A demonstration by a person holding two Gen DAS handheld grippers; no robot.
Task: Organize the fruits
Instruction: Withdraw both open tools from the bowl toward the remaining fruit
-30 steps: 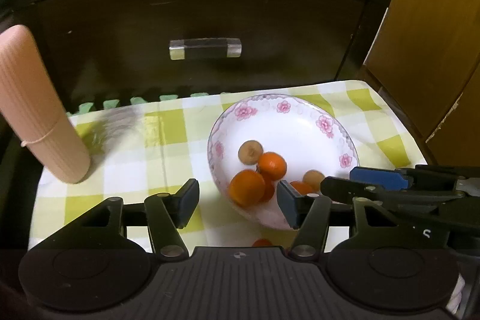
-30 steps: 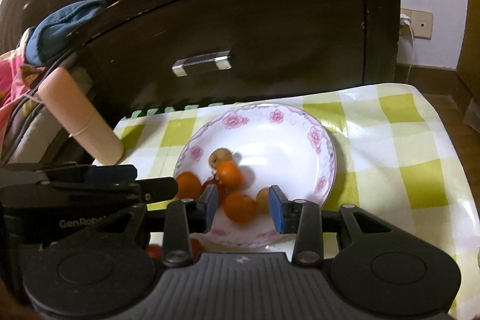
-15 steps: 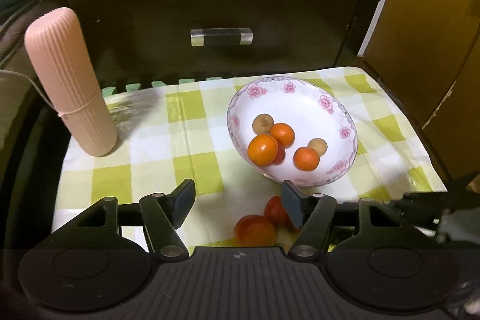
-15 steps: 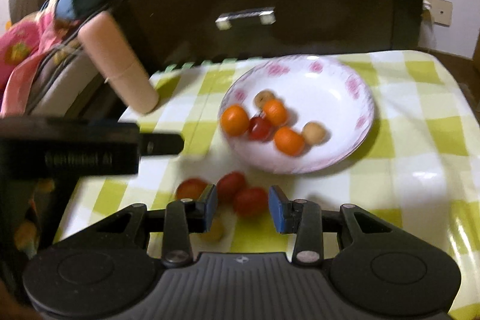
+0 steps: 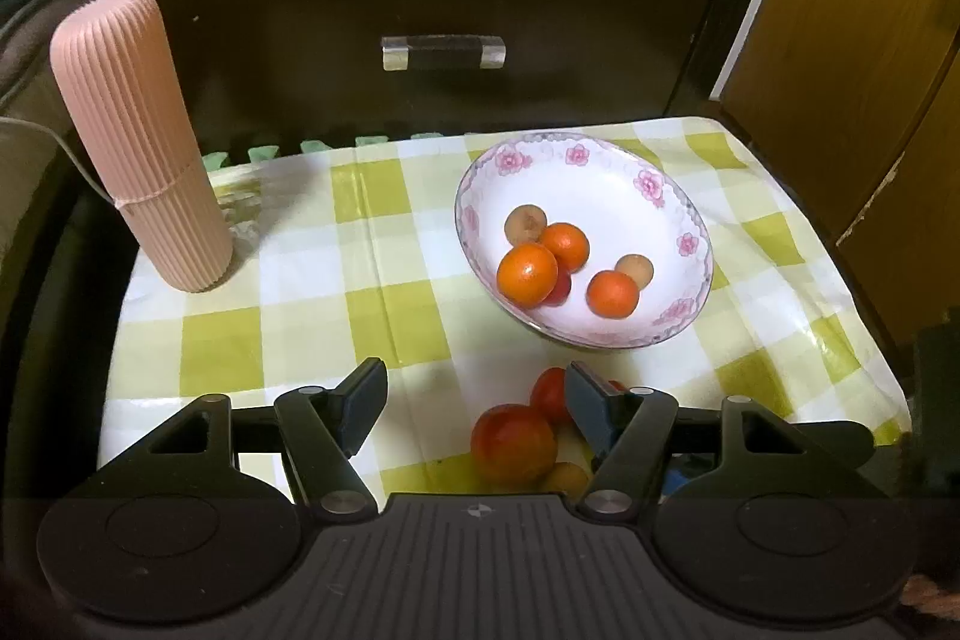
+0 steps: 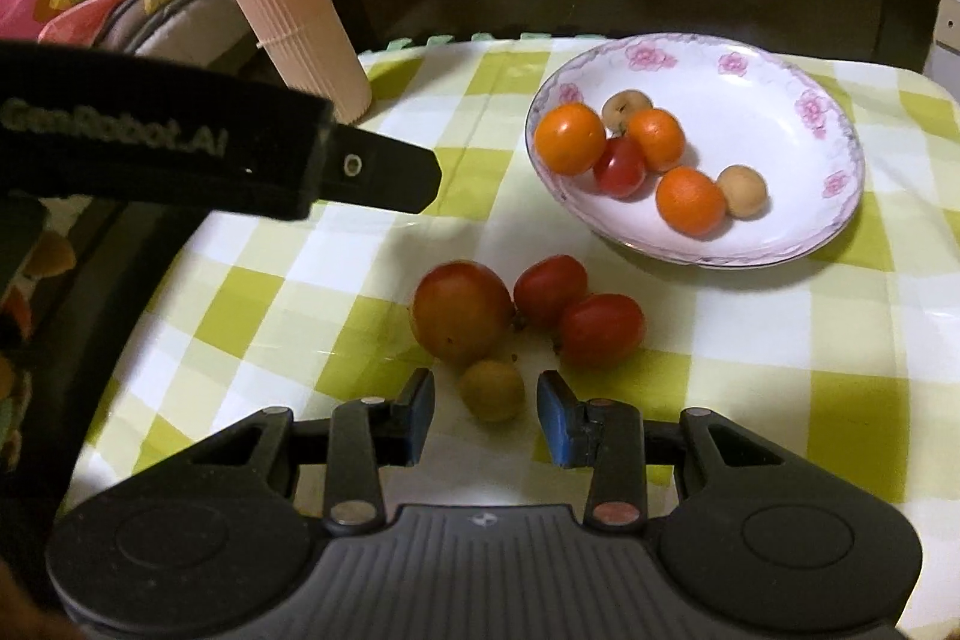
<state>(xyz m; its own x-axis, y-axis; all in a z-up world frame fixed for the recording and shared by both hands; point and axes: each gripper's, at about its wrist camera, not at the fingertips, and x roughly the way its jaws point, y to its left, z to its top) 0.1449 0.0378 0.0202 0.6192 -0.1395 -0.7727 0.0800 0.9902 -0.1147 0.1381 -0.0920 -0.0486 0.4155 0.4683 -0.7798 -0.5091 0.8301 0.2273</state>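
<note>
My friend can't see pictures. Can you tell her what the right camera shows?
The open right gripper hovers over a checked tablecloth, with a small yellowish fruit between its fingertips. Beyond lie three red fruits, then a flowered plate holding six more. A pink ribbed cylinder stands at the back left.

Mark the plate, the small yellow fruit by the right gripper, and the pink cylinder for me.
plate (image 6: 774,100): right wrist view, bare white inside.
yellow fruit (image 6: 492,390): right wrist view, its middle.
pink cylinder (image 5: 138,142): left wrist view, mid ribbed side.
</note>
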